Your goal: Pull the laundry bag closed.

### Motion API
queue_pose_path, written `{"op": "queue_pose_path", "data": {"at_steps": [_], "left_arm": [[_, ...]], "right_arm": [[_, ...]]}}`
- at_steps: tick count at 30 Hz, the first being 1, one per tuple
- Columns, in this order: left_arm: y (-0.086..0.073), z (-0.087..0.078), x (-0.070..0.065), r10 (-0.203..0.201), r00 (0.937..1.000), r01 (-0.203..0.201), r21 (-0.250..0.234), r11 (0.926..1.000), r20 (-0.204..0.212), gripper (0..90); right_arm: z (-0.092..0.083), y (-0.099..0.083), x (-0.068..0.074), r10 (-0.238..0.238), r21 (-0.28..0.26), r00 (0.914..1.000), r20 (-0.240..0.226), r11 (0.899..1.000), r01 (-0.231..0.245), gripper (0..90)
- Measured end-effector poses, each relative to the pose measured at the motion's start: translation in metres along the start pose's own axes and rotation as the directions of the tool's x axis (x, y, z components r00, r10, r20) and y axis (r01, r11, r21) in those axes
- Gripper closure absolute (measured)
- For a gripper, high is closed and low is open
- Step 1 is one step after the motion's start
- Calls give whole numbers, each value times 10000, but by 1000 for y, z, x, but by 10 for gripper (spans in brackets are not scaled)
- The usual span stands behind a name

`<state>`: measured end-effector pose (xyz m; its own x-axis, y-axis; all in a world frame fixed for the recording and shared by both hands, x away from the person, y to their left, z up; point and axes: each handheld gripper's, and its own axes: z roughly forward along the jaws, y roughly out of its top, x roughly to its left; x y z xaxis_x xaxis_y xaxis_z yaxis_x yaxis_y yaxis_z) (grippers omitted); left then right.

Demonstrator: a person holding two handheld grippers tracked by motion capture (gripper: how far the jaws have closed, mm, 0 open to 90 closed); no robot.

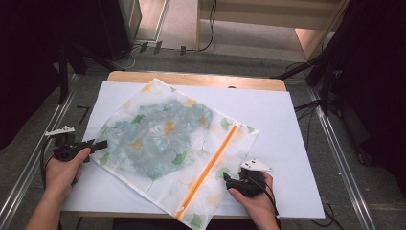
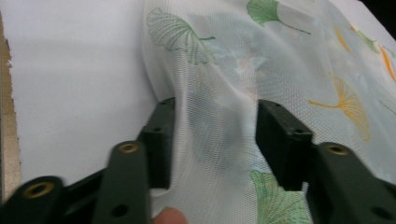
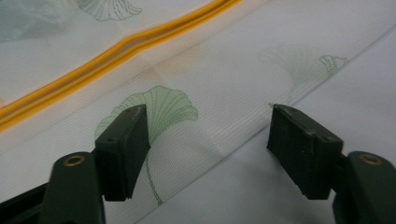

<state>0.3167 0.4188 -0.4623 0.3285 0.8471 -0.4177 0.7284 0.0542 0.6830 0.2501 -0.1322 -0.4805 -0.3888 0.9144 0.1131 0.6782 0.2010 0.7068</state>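
A white mesh bag (image 1: 191,158) printed with green and yellow leaves lies slanted on the white sheet (image 1: 277,120). A pale blue garment (image 1: 158,129) fills it, and an orange zipper (image 1: 210,163) runs along its near right side. My left gripper (image 1: 103,143) is at the bag's left edge. Its jaws stand apart around a raised fold of mesh (image 2: 219,116). My right gripper (image 1: 226,177) is at the bag's near right edge, open (image 3: 208,140). One jaw is over the mesh (image 3: 210,84) below the zipper (image 3: 116,51), the other over the sheet (image 3: 355,84).
The white sheet covers a wooden table whose bare edge (image 1: 191,76) shows at the back. Metal rails (image 1: 335,143) run along both sides of the table. Cables and dark stands (image 1: 325,72) sit on the floor behind and to the right.
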Motion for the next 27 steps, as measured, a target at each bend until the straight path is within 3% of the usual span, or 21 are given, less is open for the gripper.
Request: {"op": "queue_pose_path", "data": {"at_steps": [2, 6, 8, 9, 10, 11, 13, 16, 18, 20, 22, 24, 27], "left_arm": [[0, 2, -1, 32, 10000, -33, 173, 9998, 26, 710], [0, 4, -4, 37, 9996, -48, 375, 9993, 281, 815], [0, 4, -6, 89, 9995, -101, 418, 9991, 293, 835], [-1, 4, -7, 114, 9995, -126, 437, 9990, 283, 842], [-1, 3, -8, 125, 9994, -140, 478, 9988, 309, 842], [-1, 4, -8, 151, 9993, -168, 493, 9986, 330, 844], [-1, 3, -9, 174, 9993, -191, 531, 9984, 319, 847], [-2, 3, -12, 325, 9992, -338, 613, 9975, 217, 846], [-3, 4, -14, 388, 9991, -396, 630, 9972, 148, 842], [-4, 3, -15, 424, 9989, -435, 664, 9968, 176, 838], [-5, 3, -16, 504, 9987, -510, 705, 9962, 102, 833], [-6, 2, -15, 556, 9984, -561, 752, 9956, 93, 830], [-7, 2, -14, 539, 9985, -546, 746, 9957, 113, 824]], "right_arm": [[1, 1, 6, -348, 128, 9980, 529, 9993, 341, 369], [1, 2, 6, -312, 111, 9976, 612, 9995, 306, 451], [0, 2, 4, -389, 75, 9974, 606, 9992, 385, 553], [0, 3, 3, -474, -5, 9974, 550, 9989, 476, 694], [0, 3, 3, -474, -5, 9974, 550, 9989, 476, 694], [0, 3, 4, -558, -7, 9971, 524, 9984, 559, 798], [2, 4, 6, -768, -5, 9962, 419, 9970, 769, 900], [4, 7, 10, -1052, 59, 9929, 555, 9945, 1050, 900], [3, 7, 7, -827, 47, 9963, 246, 9966, 826, 813], [0, 5, 3, -372, -227, 9988, -308, 9991, 365, 649], [-4, 4, 3, -193, -512, 9993, 335, 9985, 210, 475], [-7, 4, 1, 252, -693, 9967, 771, 9974, -198, 359], [-5, 3, -3, 719, -255, 9936, 867, 9972, -699, 210]]}}
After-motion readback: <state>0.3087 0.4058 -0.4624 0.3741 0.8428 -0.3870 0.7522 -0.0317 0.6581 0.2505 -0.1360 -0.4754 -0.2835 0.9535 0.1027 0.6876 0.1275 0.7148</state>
